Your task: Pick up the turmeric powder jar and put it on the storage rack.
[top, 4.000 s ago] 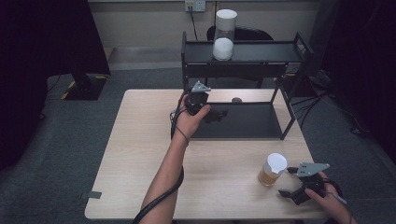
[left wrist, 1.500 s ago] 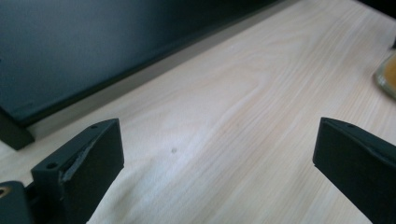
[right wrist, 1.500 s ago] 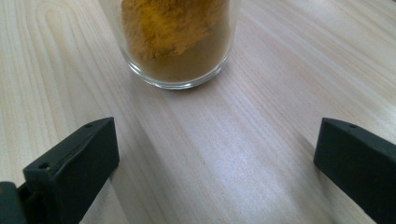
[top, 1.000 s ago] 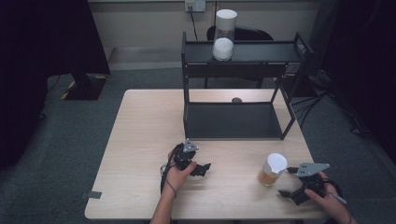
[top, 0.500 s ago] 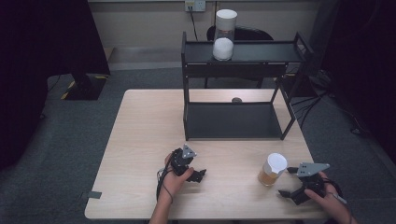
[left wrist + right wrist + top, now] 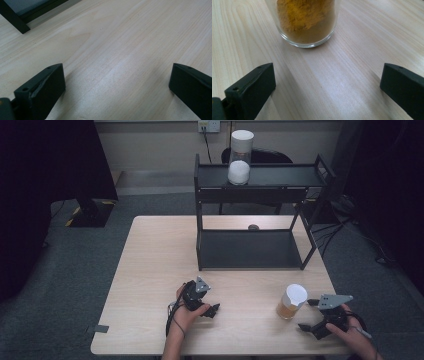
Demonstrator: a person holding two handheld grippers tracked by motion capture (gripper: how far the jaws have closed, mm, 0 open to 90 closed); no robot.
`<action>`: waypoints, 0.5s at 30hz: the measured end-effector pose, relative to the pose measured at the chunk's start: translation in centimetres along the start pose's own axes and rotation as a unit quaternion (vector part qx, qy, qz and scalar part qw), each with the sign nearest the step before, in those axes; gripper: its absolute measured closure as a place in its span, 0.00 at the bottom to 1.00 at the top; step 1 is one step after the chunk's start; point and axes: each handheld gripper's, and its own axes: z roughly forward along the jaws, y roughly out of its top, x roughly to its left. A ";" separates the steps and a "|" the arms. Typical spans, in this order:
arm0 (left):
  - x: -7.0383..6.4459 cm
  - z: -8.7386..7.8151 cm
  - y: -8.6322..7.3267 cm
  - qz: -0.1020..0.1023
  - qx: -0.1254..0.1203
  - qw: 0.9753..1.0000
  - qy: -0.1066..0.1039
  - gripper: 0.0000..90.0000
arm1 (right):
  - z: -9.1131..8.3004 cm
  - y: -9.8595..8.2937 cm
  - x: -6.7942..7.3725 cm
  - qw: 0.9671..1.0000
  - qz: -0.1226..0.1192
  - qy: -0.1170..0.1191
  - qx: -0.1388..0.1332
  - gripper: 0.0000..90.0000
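A glass jar of orange-brown powder (image 6: 292,302) with a white lid stands on the table near its front right; its base (image 6: 307,22) is close ahead of my right gripper (image 6: 327,87). That right gripper (image 6: 311,317) rests open just right of the jar, nothing between its jaws. My left gripper (image 6: 212,311) lies low on the table at front centre, open, with bare wood between its jaws (image 6: 117,82). A second jar with white contents (image 6: 240,164) stands on the top shelf of the black rack (image 6: 255,182).
The black two-level rack (image 6: 252,265) takes up the far middle of the wooden table (image 6: 150,270); its corner (image 6: 17,23) shows ahead of the left gripper. A small dark round object (image 6: 253,227) lies behind the rack. Dark floor surrounds the table.
My left gripper came back from the rack to the front of the table and settled low on the wood. The right gripper and the jar have not moved.
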 end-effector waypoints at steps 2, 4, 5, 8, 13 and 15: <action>0.0 0.0 0.0 0.000 0.000 1.000 0.000 0.00 | 0.0 0.0 0.0 1.000 0.001 0.000 0.000 0.00; 0.0 0.0 0.0 0.000 0.000 1.000 0.000 0.00 | 0.0 0.0 -0.1 1.000 0.002 0.001 -0.001 0.00; 0.0 0.0 0.0 0.000 0.000 1.000 0.000 0.00 | -0.1 0.0 -0.1 1.000 0.003 0.001 0.000 0.00; 0.0 0.0 0.0 0.000 0.000 1.000 0.000 0.00 | -0.1 0.1 -0.2 1.000 0.004 -0.001 0.001 0.01; 0.0 0.0 0.0 0.000 0.000 1.000 0.000 0.00 | -0.3 0.3 -0.4 1.000 0.011 0.002 -0.008 0.01; 0.0 0.0 0.0 0.000 0.000 1.000 0.000 0.00 | -0.4 0.4 -0.5 1.000 0.016 0.007 -0.017 0.01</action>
